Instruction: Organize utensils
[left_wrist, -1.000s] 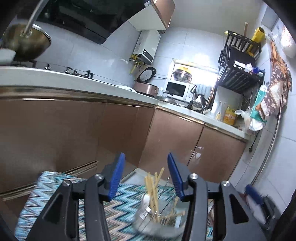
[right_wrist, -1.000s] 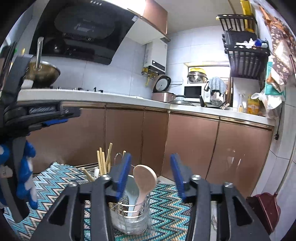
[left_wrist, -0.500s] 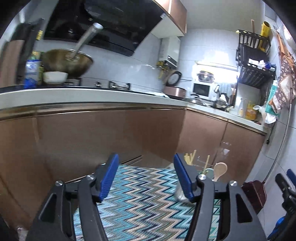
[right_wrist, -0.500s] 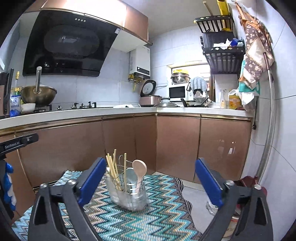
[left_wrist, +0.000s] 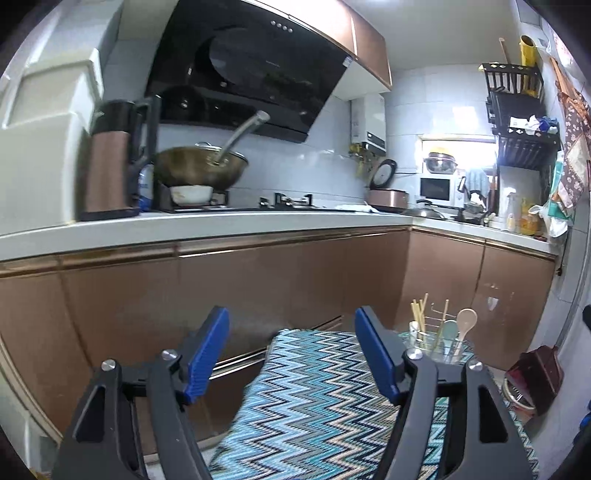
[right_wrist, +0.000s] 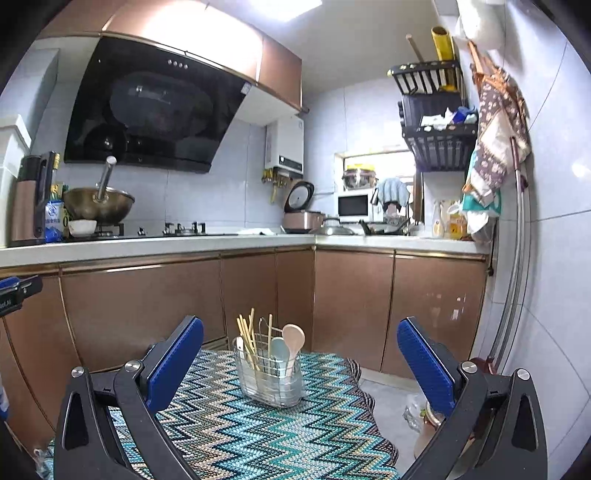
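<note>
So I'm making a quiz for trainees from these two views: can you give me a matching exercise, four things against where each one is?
Things:
1. holder
2. wok
3. microwave
4. rice cooker

Places:
A. on the stove, under the black hood
B. on the zigzag cloth, with chopsticks and spoons in it
C. in the far corner of the counter, lid up
D. by the window, left of the black rack

Pairs: 1-B, 2-A, 3-D, 4-C
</note>
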